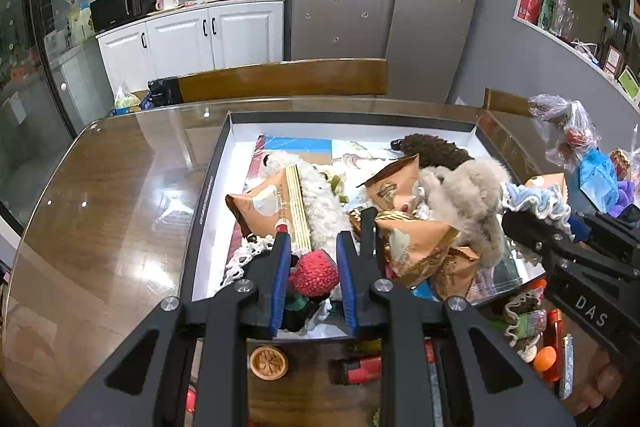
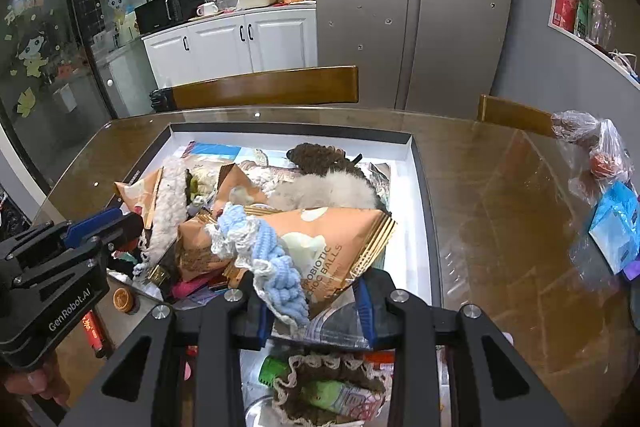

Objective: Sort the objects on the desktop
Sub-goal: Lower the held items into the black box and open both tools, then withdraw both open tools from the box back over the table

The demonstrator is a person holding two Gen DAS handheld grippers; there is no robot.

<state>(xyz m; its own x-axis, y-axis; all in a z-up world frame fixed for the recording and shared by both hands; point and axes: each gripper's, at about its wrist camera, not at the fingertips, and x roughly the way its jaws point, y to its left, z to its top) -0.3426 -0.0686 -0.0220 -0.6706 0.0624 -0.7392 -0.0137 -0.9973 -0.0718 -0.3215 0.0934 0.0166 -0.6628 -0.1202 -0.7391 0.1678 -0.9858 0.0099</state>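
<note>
A black-rimmed white box [image 1: 208,187] on the table holds orange snack bags [image 1: 276,203], a grey fluffy toy [image 1: 468,195] and white woolly pieces. Over the box's near edge, my left gripper [image 1: 313,247] is shut on a red knitted strawberry [image 1: 314,273], which sits between its blue pads. My right gripper [image 2: 310,287] is shut on a blue and white crochet piece [image 2: 272,259] above a snack bag [image 2: 332,247]. Each gripper also shows in the other's view: the right gripper [image 1: 560,231] with the crochet piece [image 1: 532,203], and the left gripper [image 2: 108,223].
A round wooden piece [image 1: 269,363], a red tube [image 1: 356,369] and an orange ball [image 1: 545,358] lie near the table's front edge. A green packet in a crochet net [image 2: 320,387] lies below the right gripper. Plastic bags [image 2: 600,163] sit far right. Chair backs [image 2: 264,87] stand behind.
</note>
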